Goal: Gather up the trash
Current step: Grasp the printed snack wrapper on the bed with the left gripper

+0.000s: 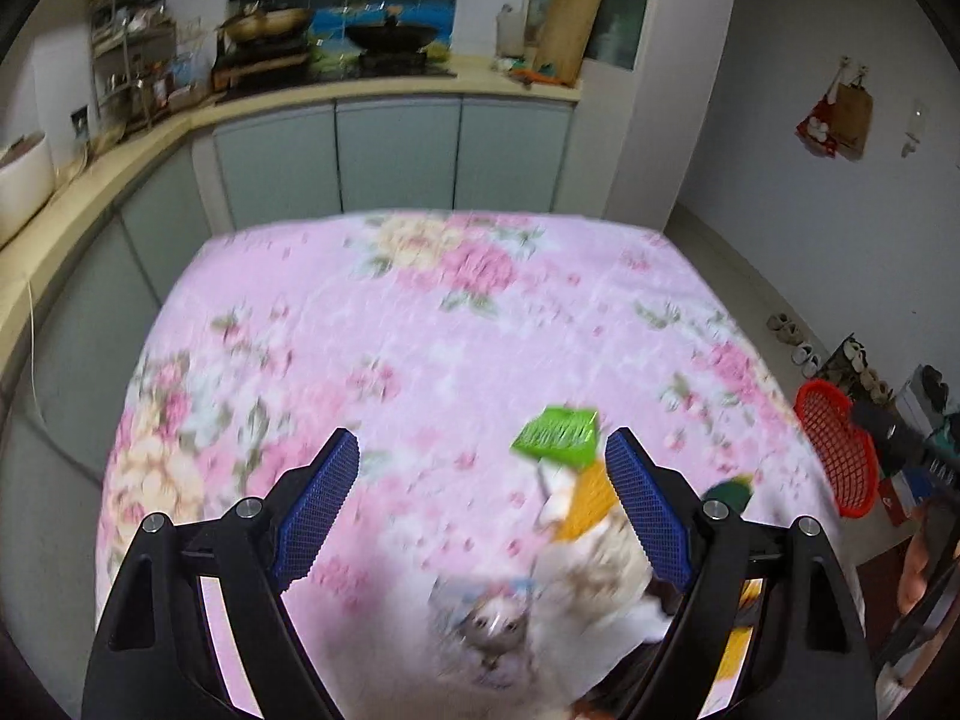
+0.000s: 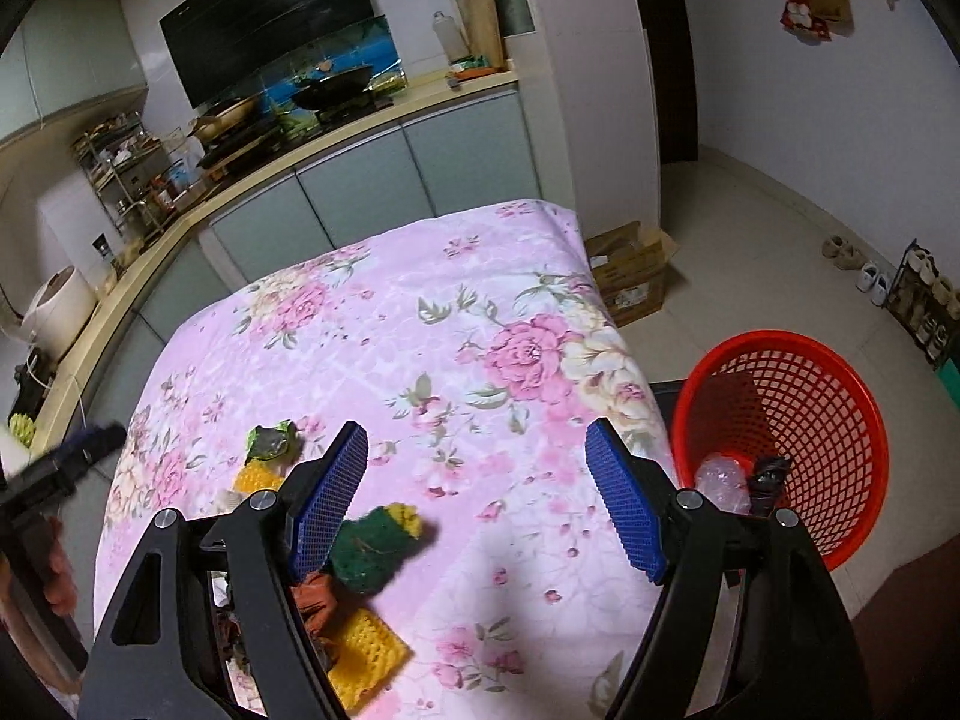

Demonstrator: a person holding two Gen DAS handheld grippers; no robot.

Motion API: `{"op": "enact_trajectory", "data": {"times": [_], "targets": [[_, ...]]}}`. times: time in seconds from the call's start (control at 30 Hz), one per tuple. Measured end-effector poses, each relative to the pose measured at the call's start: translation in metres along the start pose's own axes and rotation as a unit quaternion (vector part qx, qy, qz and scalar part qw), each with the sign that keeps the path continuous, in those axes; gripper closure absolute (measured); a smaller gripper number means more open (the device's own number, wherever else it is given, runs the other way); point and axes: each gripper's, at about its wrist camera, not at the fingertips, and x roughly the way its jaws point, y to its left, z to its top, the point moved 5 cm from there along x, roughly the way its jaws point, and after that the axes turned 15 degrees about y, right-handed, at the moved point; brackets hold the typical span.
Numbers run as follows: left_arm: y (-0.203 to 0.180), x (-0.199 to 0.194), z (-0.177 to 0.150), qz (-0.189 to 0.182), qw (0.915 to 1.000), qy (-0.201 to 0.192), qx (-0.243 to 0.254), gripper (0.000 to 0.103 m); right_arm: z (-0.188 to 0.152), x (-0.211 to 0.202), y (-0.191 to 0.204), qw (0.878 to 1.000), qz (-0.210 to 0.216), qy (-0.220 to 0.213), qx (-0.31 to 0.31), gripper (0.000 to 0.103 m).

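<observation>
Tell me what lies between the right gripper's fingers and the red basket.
Right wrist view: only bare floral tablecloth up to the table's edge lies between the open right gripper and the red basket beside the table.

Soft, even indoor light, dim at the rounded fisheye corners. The left view smears with motion blur across the cloth (image 1: 420, 324); the right view stays sharp, with a shadow on the cloth's near part.

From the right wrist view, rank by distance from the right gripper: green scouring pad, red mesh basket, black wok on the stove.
1. Green scouring pad, beside the left finger, on the floral cloth.
2. Red mesh basket, right, off the table.
3. Black wok, far counter.
</observation>
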Motion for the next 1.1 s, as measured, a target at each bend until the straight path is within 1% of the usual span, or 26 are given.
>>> {"op": "enact_trajectory", "data": {"times": [0.13, 0.3, 0.4, 0.47, 0.57, 0.73, 0.77, 0.83, 0.9, 0.97, 1.03, 1.1], "targets": [[0.005, 0.019, -0.027, -0.019, 0.9994, 0.027, -0.008, 0.021, 0.000, 0.005, 0.003, 1.000, 0.004, 0.007, 0.001, 0.030], [0.001, 0.040, -0.057, -0.033, 0.9978, 0.057, 0.003, 0.021, -0.002, 0.011, 0.004, 1.000, 0.008, 0.015, 0.002, 0.030], [-0.001, 0.049, -0.072, -0.050, 0.9961, 0.072, 0.004, 0.021, -0.004, 0.014, 0.003, 1.000, 0.011, 0.019, 0.003, 0.030], [0.000, 0.055, -0.076, -0.052, 0.9954, 0.081, 0.000, 0.021, -0.005, 0.016, 0.003, 1.000, 0.012, 0.022, 0.003, 0.030], [0.003, 0.062, -0.079, -0.035, 0.9955, 0.087, -0.010, 0.022, -0.005, 0.019, 0.002, 1.000, 0.015, 0.026, 0.004, 0.030], [0.000, 0.073, -0.080, -0.043, 0.9945, 0.096, -0.007, 0.022, -0.007, 0.021, -0.001, 0.999, 0.016, 0.031, 0.009, 0.030], [-0.001, 0.076, -0.080, -0.042, 0.9943, 0.097, -0.007, 0.023, -0.007, 0.022, -0.002, 0.999, 0.015, 0.033, 0.010, 0.030], [0.000, 0.081, -0.080, -0.045, 0.9936, 0.103, -0.010, 0.030, -0.008, 0.023, -0.004, 0.999, 0.015, 0.036, 0.012, 0.030], [0.003, 0.083, -0.080, -0.048, 0.9936, 0.101, -0.018, 0.033, -0.008, 0.024, -0.004, 0.999, 0.016, 0.039, 0.011, 0.030], [0.006, 0.082, -0.079, -0.048, 0.9938, 0.098, -0.023, 0.037, -0.009, 0.025, -0.003, 0.999, 0.016, 0.042, 0.010, 0.030], [0.010, 0.081, -0.079, -0.051, 0.9936, 0.096, -0.032, 0.045, -0.010, 0.026, -0.003, 0.999, 0.020, 0.046, 0.010, 0.030], [0.015, 0.080, -0.080, -0.056, 0.9933, 0.092, -0.041, 0.049, -0.011, 0.029, -0.002, 0.998, 0.022, 0.051, 0.010, 0.030]]}}
